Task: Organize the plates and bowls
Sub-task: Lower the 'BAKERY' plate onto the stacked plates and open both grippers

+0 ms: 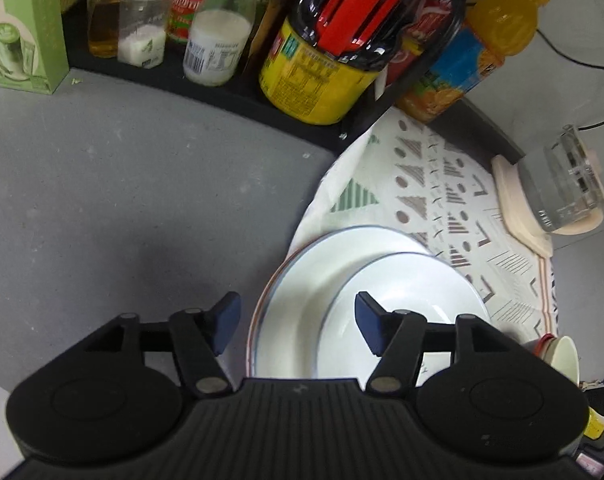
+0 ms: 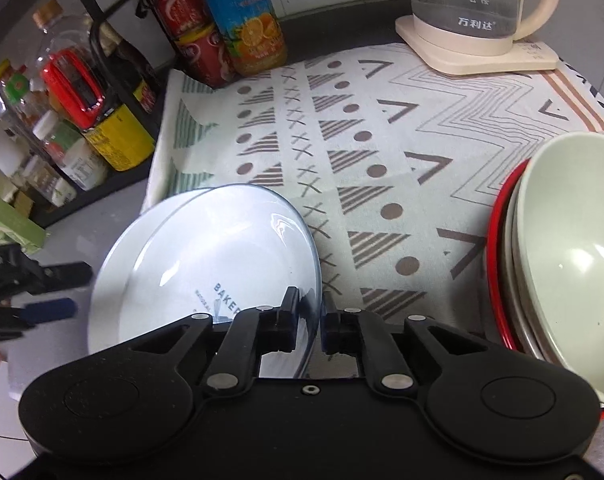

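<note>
My right gripper (image 2: 309, 320) is shut on the near rim of a clear glass plate (image 2: 238, 248), held tilted over a white plate (image 2: 114, 264) at the patterned cloth's left edge. In the left wrist view the stack shows as a white plate (image 1: 302, 276) with a smaller dish (image 1: 405, 288) on it. My left gripper (image 1: 298, 324) is open and empty, hovering just left of the stack above the grey counter; its blue fingertips (image 2: 50, 310) also show in the right wrist view. A pale green bowl (image 2: 573, 248) sits nested in several dishes with a red rim at the right.
A black rack (image 1: 222, 92) at the back holds bottles, jars and a yellow-labelled dark bottle (image 1: 321, 60). An orange juice bottle (image 2: 246, 16) and red cans (image 2: 190, 28) stand beside it. A glass kettle (image 2: 469, 4) stands on the patterned cloth (image 2: 401, 128). A green carton (image 1: 22, 24) stands far left.
</note>
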